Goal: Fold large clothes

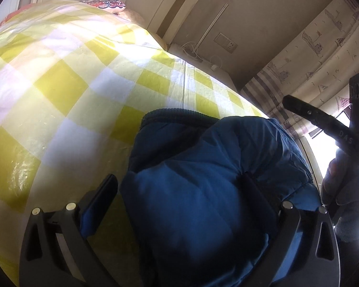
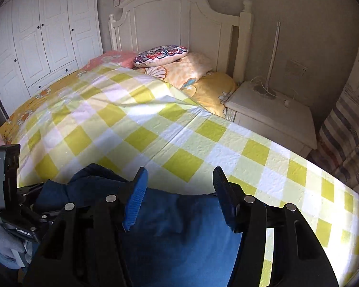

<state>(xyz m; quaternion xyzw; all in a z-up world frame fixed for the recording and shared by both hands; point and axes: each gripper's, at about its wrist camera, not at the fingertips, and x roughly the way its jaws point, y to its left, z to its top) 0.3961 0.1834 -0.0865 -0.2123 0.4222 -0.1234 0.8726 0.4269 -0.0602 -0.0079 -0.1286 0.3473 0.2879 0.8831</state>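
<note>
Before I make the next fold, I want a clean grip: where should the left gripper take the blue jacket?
Probably at the dark ribbed edge of the blue jacket, on the side farthest from the camera. The middle is a puffy mound too bulky to pinch, while that edge lies thin against the checked bedcover. Bring the open left gripper forward over the mound, fingers straddling the edge.

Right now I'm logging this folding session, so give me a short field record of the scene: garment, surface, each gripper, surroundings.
garment: blue padded jacket, bunched up near the bed's edge
surface: yellow-and-white checked bedcover
left gripper: jaws wide open astride the jacket, pads not pressing
right gripper: jaws apart over the jacket, nothing pinched
pillows: patterned cushion on top, by the white headboard
beside bed: white nightstand
</note>
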